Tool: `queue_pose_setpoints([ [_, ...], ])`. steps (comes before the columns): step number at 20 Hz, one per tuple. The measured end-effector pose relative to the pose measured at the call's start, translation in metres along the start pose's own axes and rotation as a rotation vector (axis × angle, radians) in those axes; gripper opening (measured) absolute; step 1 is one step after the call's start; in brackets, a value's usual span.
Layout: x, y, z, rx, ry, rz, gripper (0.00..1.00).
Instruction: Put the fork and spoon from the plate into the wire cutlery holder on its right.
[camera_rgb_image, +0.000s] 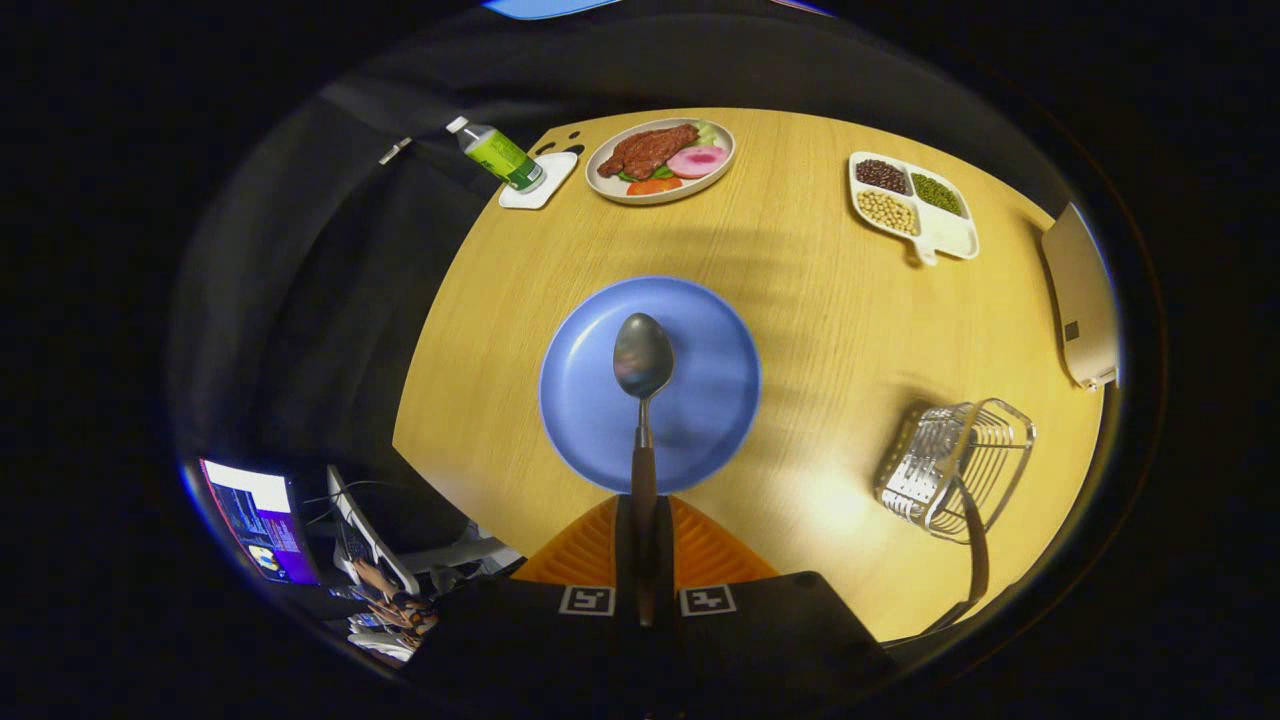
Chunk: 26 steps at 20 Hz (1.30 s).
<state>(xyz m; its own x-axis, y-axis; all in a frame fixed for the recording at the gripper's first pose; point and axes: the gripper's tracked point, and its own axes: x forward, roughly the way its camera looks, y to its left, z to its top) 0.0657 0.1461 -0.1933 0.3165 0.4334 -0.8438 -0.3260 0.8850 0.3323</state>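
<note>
My gripper (643, 520) is shut on the dark handle of the spoon (642, 355). The spoon points straight ahead of the fingers, and its metal bowl hangs high over the middle of the blue plate (580, 400). The plate lies bare on the wooden table (800, 300) beneath it. To the right of the plate stands the wire cutlery holder (950, 460). A dark-handled utensil (978, 560), probably the fork, leans out of the holder toward me; its head is hidden among the wires.
At the table's far edge are a plate of food (662, 160), a green bottle (498, 155) on a white coaster and a divided white dish of beans (912, 205). A tan box (1080, 300) lies at the right edge. A lit screen (258, 520) stands below left.
</note>
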Motion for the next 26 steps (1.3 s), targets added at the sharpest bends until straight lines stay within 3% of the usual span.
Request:
queue_pose_setpoints([
  [7,-0.087,-0.062,-0.016,0.072,0.000,-0.038,0.09],
  [11,-0.113,-0.095,-0.022,0.142,-0.024,-0.062,0.09],
  [17,-0.122,-0.147,-0.040,0.178,0.021,-0.138,0.09],
  [26,-0.102,-0.171,-0.049,0.221,0.139,-0.144,0.09],
])
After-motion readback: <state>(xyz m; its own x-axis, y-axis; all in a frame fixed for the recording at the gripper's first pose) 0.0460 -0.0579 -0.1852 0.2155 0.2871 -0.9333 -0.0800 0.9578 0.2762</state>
